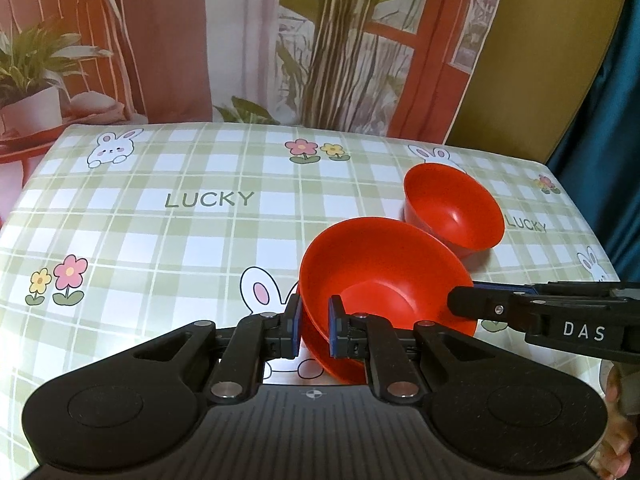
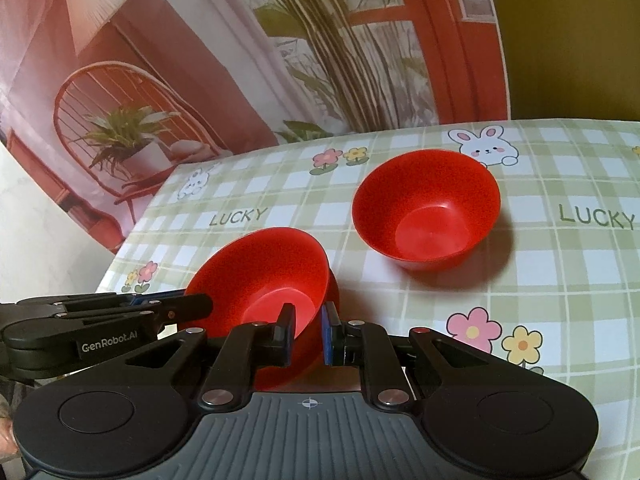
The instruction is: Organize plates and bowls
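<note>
We grip the nearer red bowl (image 1: 384, 280) from two sides, our left gripper (image 1: 314, 328) and right gripper (image 2: 307, 330) each clamped over a stretch of its rim with one pad inside and one outside, likely so it stays steady as it tilts off the checked tablecloth (image 1: 160, 240). Beyond both tools, the second red bowl (image 2: 426, 210) sits upright on the cloth, apart from the held one and ungripped, probably the nesting target.

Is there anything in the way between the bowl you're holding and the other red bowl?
No. Only bare tablecloth lies between the held bowl and the other bowl.
</note>
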A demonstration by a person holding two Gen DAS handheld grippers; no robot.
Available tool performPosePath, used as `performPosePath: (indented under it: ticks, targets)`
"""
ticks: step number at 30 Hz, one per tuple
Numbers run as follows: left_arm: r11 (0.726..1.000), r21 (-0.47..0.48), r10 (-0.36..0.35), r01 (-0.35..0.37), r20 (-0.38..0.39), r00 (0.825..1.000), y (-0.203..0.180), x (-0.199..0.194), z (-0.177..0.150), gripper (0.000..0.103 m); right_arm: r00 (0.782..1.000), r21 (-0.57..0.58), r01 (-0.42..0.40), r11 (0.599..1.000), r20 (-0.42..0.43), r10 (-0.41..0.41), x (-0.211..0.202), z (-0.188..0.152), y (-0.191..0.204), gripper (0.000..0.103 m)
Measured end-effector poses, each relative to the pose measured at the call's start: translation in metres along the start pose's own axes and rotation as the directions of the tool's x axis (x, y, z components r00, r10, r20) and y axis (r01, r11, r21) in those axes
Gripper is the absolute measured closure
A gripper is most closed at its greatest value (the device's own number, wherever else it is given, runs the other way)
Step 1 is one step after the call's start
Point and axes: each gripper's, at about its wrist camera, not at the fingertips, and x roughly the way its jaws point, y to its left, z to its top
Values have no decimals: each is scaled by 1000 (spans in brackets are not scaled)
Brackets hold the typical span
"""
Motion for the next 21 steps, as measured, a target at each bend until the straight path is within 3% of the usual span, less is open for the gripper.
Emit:
performPosePath:
  ticks: [5, 8, 11, 21]
  targets:
    - [1000, -13, -14, 14, -6, 1000, 2, 2, -3, 90, 1000, 0, 6, 1000, -7, -6, 2, -2, -2, 89]
    - [1000, -11, -8, 8, -3, 1000, 2, 4, -2, 84, 1000, 3, 8, 1000, -9, -8, 2, -3, -3, 87]
    - [1000, -24, -9, 9, -9, 1000, 4, 4, -1, 65, 1000, 8, 7, 1000, -3, -7, -1, -3, -4, 83]
    - [998, -51, -42, 46, 63, 997, 6, -13, 14, 65, 995, 33, 25, 999, 94, -28, -29, 4, -22, 83]
